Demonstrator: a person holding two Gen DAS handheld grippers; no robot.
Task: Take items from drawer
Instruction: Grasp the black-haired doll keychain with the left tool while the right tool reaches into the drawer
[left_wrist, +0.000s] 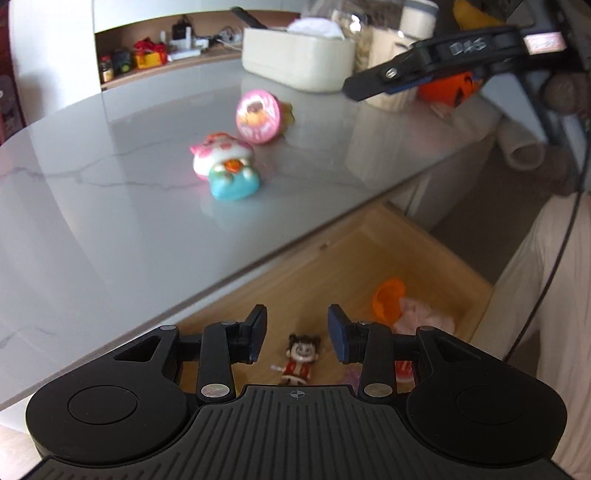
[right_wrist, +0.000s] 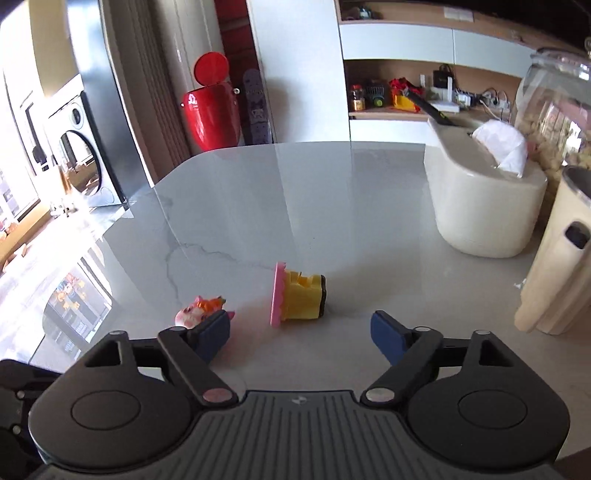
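From the left wrist view, the left gripper (left_wrist: 297, 332) hangs over the open wooden drawer (left_wrist: 436, 254), its blue-padded jaws partly apart with nothing between them. Below the gap lies a small doll figure (left_wrist: 300, 358) with dark hair and a red top, on the drawer floor. Further right in the drawer sit an orange cup-like toy (left_wrist: 388, 301) and a pale pink soft item (left_wrist: 424, 314), touching each other. On the grey marble table (left_wrist: 110, 206) beyond the drawer edge rest a pink-and-white toy with a blue base (left_wrist: 225, 166) and, just behind it, a round pink-faced toy (left_wrist: 258, 116). A cream tissue box (left_wrist: 295, 59) stands further back. The other gripper's arm crosses the upper right corner.

From the right wrist view, the right gripper (right_wrist: 301, 332) hovers over the table (right_wrist: 332, 206) with its jaws spread wide and empty. A yellow block toy with a pink scalloped face (right_wrist: 299, 295) lies on its side just ahead of the gap, clear of both pads. A small pink-and-orange toy (right_wrist: 195, 312) sits beside the left pad, partly hidden by it. The cream tissue box (right_wrist: 480, 206) stands at right, well apart.
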